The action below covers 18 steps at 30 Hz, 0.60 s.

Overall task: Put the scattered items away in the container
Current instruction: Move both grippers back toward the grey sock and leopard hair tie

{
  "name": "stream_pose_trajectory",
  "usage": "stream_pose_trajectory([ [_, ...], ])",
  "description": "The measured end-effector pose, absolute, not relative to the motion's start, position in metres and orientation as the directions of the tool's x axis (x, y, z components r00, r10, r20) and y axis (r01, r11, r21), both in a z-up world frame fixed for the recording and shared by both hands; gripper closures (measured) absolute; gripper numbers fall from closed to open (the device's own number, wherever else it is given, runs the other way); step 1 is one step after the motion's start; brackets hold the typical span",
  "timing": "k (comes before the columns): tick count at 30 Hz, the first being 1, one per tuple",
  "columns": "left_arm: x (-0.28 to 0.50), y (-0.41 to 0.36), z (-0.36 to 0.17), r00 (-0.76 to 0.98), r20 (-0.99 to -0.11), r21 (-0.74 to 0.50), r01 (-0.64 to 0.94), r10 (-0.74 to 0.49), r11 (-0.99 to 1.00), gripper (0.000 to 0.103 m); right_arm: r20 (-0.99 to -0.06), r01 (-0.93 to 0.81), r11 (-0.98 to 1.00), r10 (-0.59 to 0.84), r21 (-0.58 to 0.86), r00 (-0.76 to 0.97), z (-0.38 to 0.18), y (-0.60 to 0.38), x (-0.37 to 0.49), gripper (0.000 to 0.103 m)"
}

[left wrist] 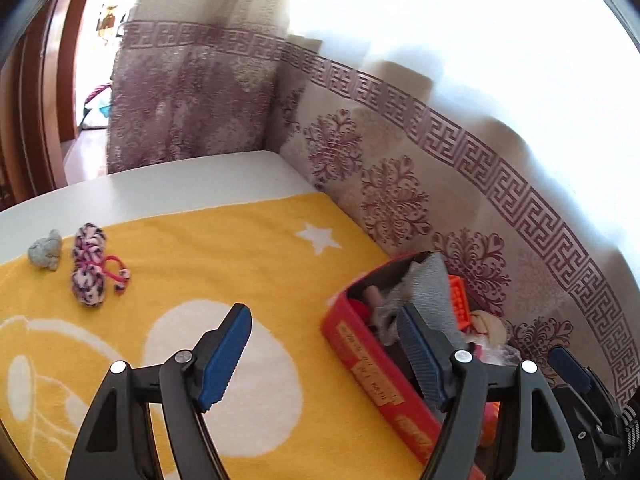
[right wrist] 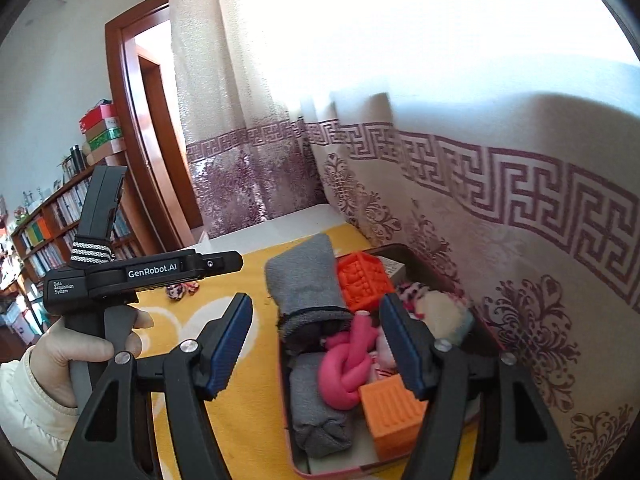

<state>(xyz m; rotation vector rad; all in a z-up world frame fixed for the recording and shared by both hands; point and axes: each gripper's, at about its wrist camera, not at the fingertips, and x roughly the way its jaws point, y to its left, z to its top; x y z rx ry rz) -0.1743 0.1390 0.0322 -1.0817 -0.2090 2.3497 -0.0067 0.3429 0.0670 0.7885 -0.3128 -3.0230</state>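
A red box (left wrist: 362, 356) stands on the yellow blanket (left wrist: 240, 264) by the curtain. In the right wrist view the box (right wrist: 289, 432) holds a grey rolled cloth (right wrist: 308, 284), a pink knotted toy (right wrist: 348, 368), orange blocks (right wrist: 390, 416) and soft toys. A pink-and-black rope toy (left wrist: 90, 264) and a small grey toy (left wrist: 45, 250) lie on the blanket at the far left. My left gripper (left wrist: 324, 356) is open and empty, just left of the box. My right gripper (right wrist: 316, 348) is open and empty above the box.
A patterned curtain (left wrist: 400, 200) hangs right behind the box along the table's back and right sides. The white table edge (left wrist: 160, 188) shows beyond the blanket. A doorway (right wrist: 148, 140) and a bookshelf (right wrist: 44, 224) stand at the left.
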Motion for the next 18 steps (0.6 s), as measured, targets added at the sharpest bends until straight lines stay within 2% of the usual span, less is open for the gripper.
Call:
stream_pose_trajectory([
  [5, -0.197, 0.060, 0.019, -0.594, -0.690, -0.327, -0.253, 0.413, -0.911, 0.026, -0.509, 0.037, -0.980, -0.133, 0.194, -0.851, 0.067, 0.302, -0.031, 0.033],
  [12, -0.245, -0.042, -0.014, -0.647, -0.745, -0.218, 0.005, 0.163, -0.976, 0.026, -0.551, 0.114, -0.979, -0.191, 0.171, -0.812, 0.056, 0.256, -0.052, 0.032],
  [18, -0.283, -0.071, -0.039, -0.637, -0.765, -0.166, 0.058, 0.092, -0.984, 0.026, -0.588, 0.131, -0.981, -0.193, 0.146, -0.785, 0.043, 0.242, -0.059, 0.032],
])
